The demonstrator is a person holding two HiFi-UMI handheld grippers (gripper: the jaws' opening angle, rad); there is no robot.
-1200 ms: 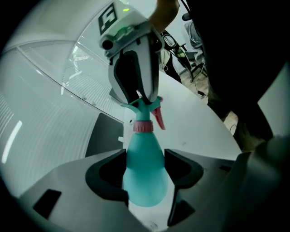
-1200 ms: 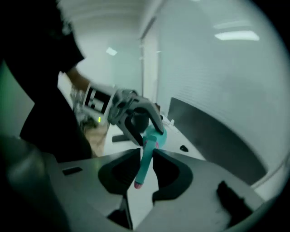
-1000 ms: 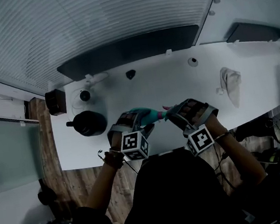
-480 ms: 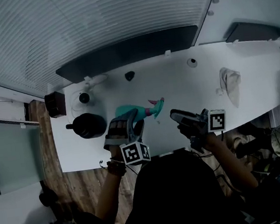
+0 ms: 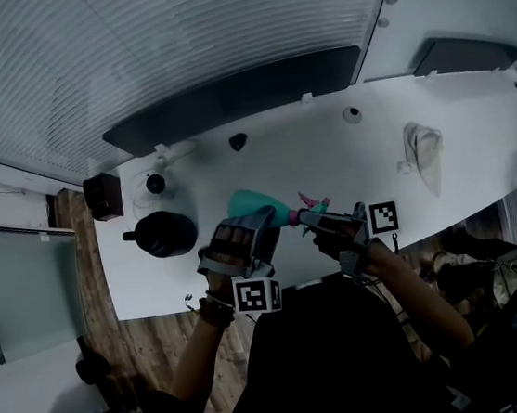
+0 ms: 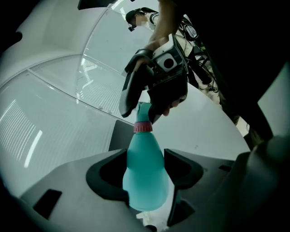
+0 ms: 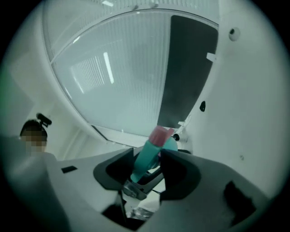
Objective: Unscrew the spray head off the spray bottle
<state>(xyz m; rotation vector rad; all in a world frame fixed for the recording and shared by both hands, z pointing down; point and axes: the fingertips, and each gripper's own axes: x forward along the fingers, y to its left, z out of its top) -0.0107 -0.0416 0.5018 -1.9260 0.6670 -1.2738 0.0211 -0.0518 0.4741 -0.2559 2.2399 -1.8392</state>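
A teal spray bottle [image 5: 257,208] is held level above the white table [image 5: 473,128]. My left gripper [image 5: 254,220] is shut on the bottle's body [image 6: 145,174], with a jaw on each side. Past the pink collar [image 6: 143,128] sits the spray head [image 5: 309,208]. My right gripper [image 5: 322,218] is shut on the spray head [image 7: 147,159], and the pink collar [image 7: 158,135] shows just beyond its jaws. From the left gripper view, the right gripper [image 6: 154,97] covers most of the spray head.
A black round pot [image 5: 162,231] stands left of the bottle, with a black box [image 5: 103,191] behind it. A white cloth [image 5: 425,154] lies at the right. Small black items [image 5: 238,142] and a dark long panel [image 5: 235,91] line the table's far side.
The right gripper left the spray head, swung right, then came back and shut on it again. The left gripper kept hold of the bottle, which shifted slightly.
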